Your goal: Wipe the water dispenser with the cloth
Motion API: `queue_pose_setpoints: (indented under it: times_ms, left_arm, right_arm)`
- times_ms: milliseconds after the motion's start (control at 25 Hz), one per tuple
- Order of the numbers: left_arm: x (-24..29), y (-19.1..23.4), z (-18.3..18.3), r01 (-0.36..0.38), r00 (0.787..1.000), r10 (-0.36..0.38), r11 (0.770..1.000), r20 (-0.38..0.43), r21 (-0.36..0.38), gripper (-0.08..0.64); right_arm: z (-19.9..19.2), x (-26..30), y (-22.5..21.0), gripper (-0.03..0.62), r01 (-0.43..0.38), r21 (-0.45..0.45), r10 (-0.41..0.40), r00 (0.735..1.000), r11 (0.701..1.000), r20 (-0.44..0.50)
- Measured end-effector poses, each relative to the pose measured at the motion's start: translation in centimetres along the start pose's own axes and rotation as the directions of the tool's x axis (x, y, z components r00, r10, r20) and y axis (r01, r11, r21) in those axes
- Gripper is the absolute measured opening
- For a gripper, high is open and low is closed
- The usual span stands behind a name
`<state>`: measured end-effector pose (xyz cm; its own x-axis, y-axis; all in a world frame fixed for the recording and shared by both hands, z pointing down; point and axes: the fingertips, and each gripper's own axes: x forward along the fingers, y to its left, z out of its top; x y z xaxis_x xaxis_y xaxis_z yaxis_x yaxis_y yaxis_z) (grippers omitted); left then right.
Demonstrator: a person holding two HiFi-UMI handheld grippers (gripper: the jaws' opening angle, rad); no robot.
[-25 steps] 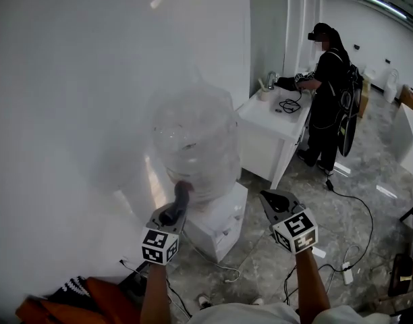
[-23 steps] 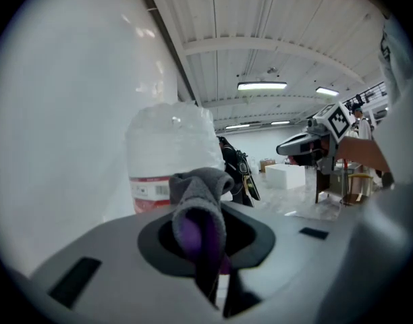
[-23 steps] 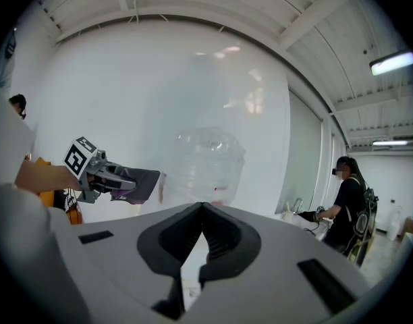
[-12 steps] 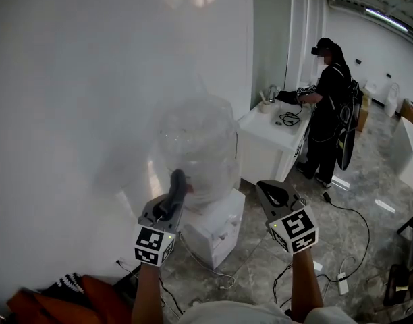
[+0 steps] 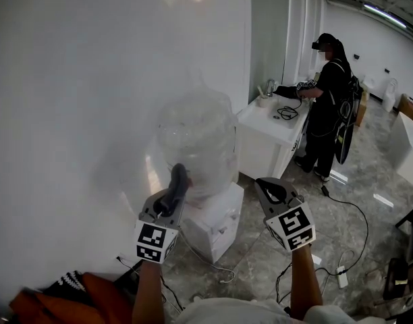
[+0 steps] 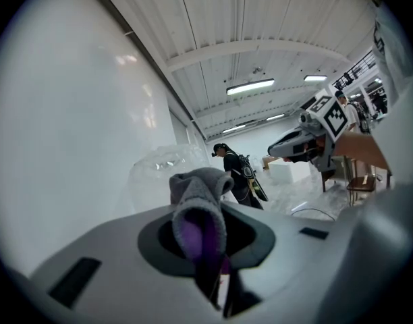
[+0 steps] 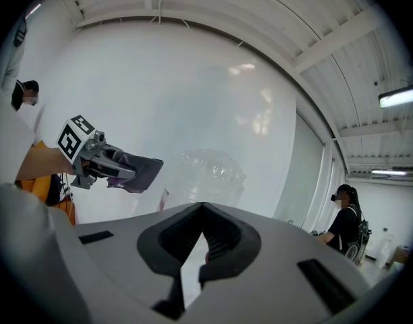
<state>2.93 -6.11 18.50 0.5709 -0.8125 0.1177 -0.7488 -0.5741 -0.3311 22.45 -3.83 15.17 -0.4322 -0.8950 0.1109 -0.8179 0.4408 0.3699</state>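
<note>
The left hand-held gripper [image 5: 167, 209], its cube printed with square markers, clamps a grey cloth [image 5: 178, 181]; only the left gripper view shows the fold's purple inside; the cloth is just before the water dispenser [image 5: 198, 144], contact unclear; the right hand-held gripper [image 5: 270, 189] is closed on nothing; a person [image 5: 328, 100] stands at a desk [image 5: 274, 123].

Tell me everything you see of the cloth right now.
The cloth is a small grey rag, soft and fleecy-looking, with a purple inner side showing in its fold. It is bunched and clamped in the left gripper, its free end sticking up past the jaws. It is held beside the clear water bottle; the right gripper view shows a gap between them. Nothing else touches it.
</note>
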Motion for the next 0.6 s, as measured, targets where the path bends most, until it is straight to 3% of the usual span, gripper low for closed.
queue_pose_setpoints:
  times_ms: [600]
  left_arm:
    - [1.3,-2.2,-1.0,0.046,0.999,-0.046,0.999,-0.012,0.006,0.074]
  right_arm:
    - [-1.5,-0.6,0.0,0.015,0.021,0.0,-0.021,0.999,1.0,-0.031]
